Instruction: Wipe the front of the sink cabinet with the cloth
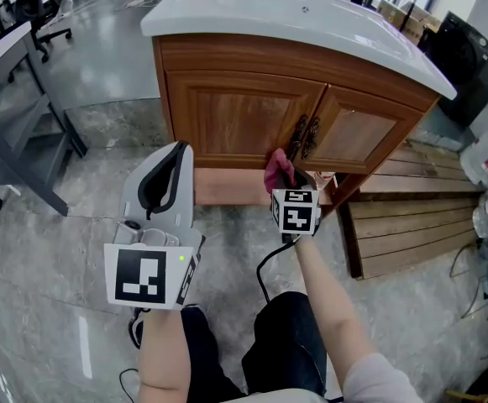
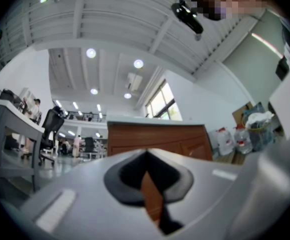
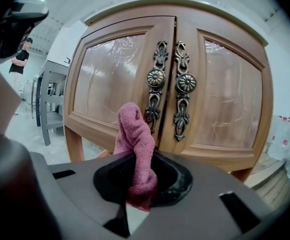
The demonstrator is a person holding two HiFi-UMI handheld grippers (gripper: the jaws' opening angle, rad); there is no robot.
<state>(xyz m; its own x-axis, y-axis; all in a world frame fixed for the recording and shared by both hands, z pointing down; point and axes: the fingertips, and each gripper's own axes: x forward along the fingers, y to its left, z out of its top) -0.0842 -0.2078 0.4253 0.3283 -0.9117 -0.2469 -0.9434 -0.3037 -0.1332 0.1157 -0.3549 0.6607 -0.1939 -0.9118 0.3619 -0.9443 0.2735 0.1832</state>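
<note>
The pink cloth stood bunched in an upright roll, its lower end pinched in the right tongs, whose jaws were clamped on it. Its upper end rose in front of the lower rail of the left door of the sink cabinet, just beside the seam between the doors and the foot of the left ornate handle. Whether the cloth actually touched the wood could not be told. The right handle and the right door lay just to the other side of the seam.

In the head view the cloth showed low on the cabinet front, under the pair of handles, with the right tongs and their marker cube directly behind it.

The left tongs were held well apart from the cabinet, off to the left and nearer the person, above the grey floor. Their jaws were drawn together, leaving only a thin slit, with nothing between them.

A white basin top capped the cabinet. To the right, a wooden pallet lay on the floor.
</note>
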